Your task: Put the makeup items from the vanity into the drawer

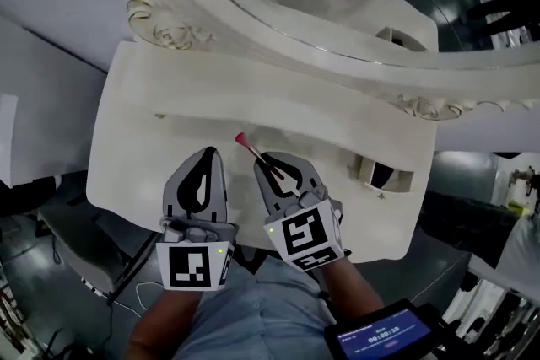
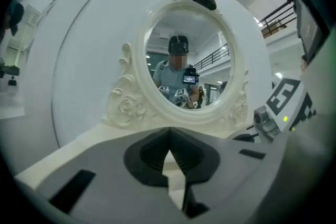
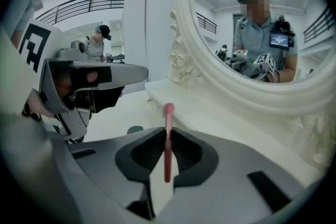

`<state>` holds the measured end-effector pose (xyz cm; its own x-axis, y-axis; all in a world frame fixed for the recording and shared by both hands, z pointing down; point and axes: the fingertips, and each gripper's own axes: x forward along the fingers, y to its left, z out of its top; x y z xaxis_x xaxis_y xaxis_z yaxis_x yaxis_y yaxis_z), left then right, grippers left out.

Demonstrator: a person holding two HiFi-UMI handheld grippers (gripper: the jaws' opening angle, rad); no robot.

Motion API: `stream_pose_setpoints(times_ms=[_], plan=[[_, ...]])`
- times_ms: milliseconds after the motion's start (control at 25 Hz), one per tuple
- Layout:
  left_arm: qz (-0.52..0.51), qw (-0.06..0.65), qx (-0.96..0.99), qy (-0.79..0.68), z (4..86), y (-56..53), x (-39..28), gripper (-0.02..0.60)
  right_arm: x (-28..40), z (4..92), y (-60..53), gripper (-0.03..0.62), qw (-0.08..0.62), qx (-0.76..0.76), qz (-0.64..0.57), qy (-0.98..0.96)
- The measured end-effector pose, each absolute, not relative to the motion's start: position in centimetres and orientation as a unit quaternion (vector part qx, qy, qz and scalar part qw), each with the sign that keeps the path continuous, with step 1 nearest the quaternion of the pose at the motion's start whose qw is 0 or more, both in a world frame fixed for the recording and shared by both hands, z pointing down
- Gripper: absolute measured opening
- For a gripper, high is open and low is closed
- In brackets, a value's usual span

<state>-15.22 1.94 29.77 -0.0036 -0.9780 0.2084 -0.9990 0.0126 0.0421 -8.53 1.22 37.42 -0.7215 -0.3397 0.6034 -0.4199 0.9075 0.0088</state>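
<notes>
Nearest the head camera are the person's light blue sleeves and a small blue-lit screen (image 1: 381,338) at the lower right, and just beyond them the two marker cubes on the claws.

The white bench (image 1: 139,152) of the vanity spreads beneath both claws. Along its far side stands an oval mirror in a carved cream frame (image 1: 278,46), and the glass reflects the person and the claws.

The left claw (image 1: 207,154) is above the near part of the bench. Its jaws are pressed together at the tips with nothing between them, as the left gripper view shows.

Just beside it, the right claw (image 1: 264,161) is closed narrowly on a slim pink makeup applicator (image 3: 167,147). The stick stands up between the jaws, and its rounded pink tip points toward the mirror, clear of the bench.

In the right gripper view a small dark round item (image 3: 135,128) lies on the bench beyond the claw.
</notes>
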Motion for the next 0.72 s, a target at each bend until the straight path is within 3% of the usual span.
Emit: stream_pose_setpoints(times_ms=[480,720], plan=[[0.071,0.085,0.815,-0.569,30.9,-4.8,3.6,0.000,10.1,37.4,-2.6,0.040,0.311,0.327,0.104,-0.886],[0.075,0.086,0.842,-0.527,31.3,-5.8,9.6,0.000,16.7,37.6,-2.8,0.040,0.323,0.352,0.115,-0.871]])
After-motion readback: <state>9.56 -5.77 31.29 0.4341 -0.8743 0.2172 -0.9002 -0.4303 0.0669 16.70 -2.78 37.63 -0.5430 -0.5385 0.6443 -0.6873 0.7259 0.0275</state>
